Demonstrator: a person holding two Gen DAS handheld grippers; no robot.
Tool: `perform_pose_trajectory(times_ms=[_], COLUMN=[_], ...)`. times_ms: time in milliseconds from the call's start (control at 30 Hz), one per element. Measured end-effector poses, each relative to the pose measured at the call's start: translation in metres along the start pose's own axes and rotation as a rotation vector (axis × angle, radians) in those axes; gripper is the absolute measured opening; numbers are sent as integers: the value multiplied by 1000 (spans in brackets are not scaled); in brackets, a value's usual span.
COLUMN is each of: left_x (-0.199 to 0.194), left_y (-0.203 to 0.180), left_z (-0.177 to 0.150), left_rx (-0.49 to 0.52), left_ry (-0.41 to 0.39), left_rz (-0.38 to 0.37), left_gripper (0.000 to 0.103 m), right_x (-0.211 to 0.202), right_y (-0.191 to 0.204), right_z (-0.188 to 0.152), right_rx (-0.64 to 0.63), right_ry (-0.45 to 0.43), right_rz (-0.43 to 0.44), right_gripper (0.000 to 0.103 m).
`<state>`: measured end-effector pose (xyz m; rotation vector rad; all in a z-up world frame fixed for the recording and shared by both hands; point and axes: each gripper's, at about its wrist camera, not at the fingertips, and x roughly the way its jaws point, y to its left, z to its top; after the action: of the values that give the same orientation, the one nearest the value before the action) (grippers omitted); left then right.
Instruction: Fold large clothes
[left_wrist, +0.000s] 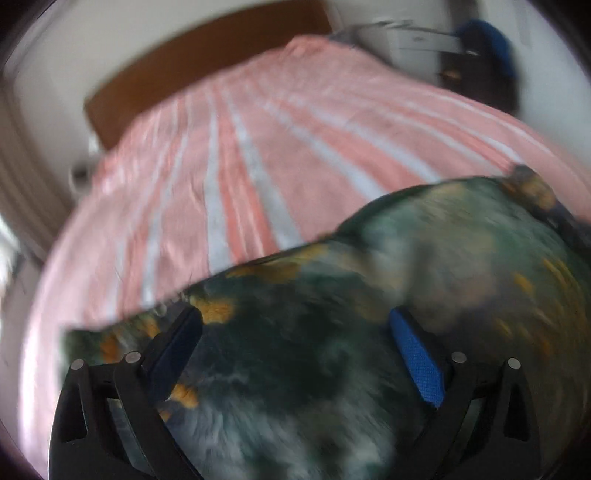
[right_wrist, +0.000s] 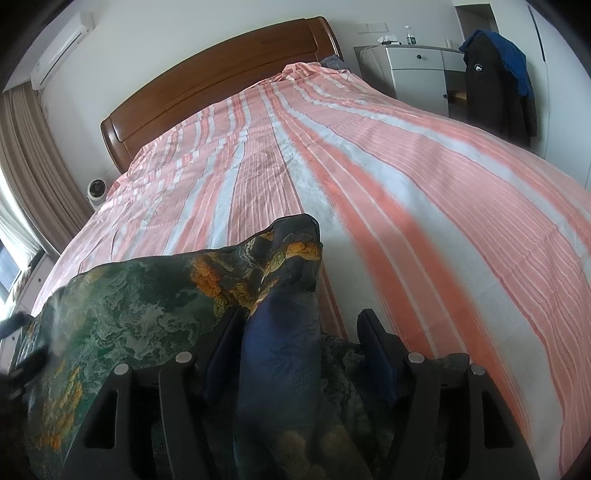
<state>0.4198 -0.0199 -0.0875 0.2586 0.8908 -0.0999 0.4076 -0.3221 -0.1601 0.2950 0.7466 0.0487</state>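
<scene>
Looking along the left gripper, I see its jaws spread as wide as they go, with nothing pinched; the dark green garment with orange print lies under and ahead of them, filling the gap without either pad pressing it. That picture is smeared, so fine folds in the cloth cannot be read. Beyond the jaws runs the bed in its pink-and-white striped sheet, with the wooden headboard far ahead.

From the right gripper, the jaws stand partly open, and a bunched blue-and-green ridge of the same garment rises between them. The cloth lies against the left pad, but the right pad stands clear of it, so I judge no real grip here. More of the garment spreads off to the left of the jaws, its far corner lying just ahead on the striped sheet. A white cabinet and a hanging dark jacket sit far off to the right.

It seems one fold has been laid and both hands are letting go. Next, each gripper needs a fresh edge to pinch, well apart, to carry another fold across.
</scene>
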Motion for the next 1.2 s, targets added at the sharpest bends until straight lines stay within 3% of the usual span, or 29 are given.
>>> perform_pose_trajectory(times_ms=[33,100,267,367,533,633,700,800,833,900,967,1000,1067,1133,1200], left_x=[5,-7,-60,-90,-131,-163,-189,-218,-224,-230,-230,-230,-236,-242,-245], left_y=[8,12,-14,-27,-33,-30,-21,-1,5,15,24,29,32,37,40], left_z=[-4,-19,-71,-106,-149,-173,-190,-212,-220,-235,-245,-250,-260,-263,-265], left_rx=[-51,-75,90,137,145,159,142,88,69,16,-53,-75,-110,-144,-178], left_ry=[27,4,-72,-96,8,20,3,-25,-31,-30,-13,-9,-6,-11,-18], left_rz=[-29,-74,-99,-118,-210,-194,-191,-182,-172,-150,-153,-151,-124,-101,-82], left_gripper=[101,100,100,101,101,101,101,101,101,101,101,101,101,101,101], right_x=[0,1,1,0,1,3,-10,-61,-80,-117,-132,-132,-132,-146,-177], right_y=[0,-1,-3,-3,-5,-9,-10,-5,1,16,22,22,10,-2,1], right_z=[0,0,1,1,3,13,23,26,22,-1,-35,-49,-81,-95,-106], right_rx=[2,5,14,16,32,61,60,31,1,-54,-64,-70,-93,-86,-119], right_ry=[1,3,2,1,28,129,166,75,51,47,109,136,138,75,-8], right_rz=[2,6,14,12,15,45,57,81,117,280,447,455,320,237,76], right_gripper=[65,65,65,66,73,76,77,78,78,78,80,80,76,68,77])
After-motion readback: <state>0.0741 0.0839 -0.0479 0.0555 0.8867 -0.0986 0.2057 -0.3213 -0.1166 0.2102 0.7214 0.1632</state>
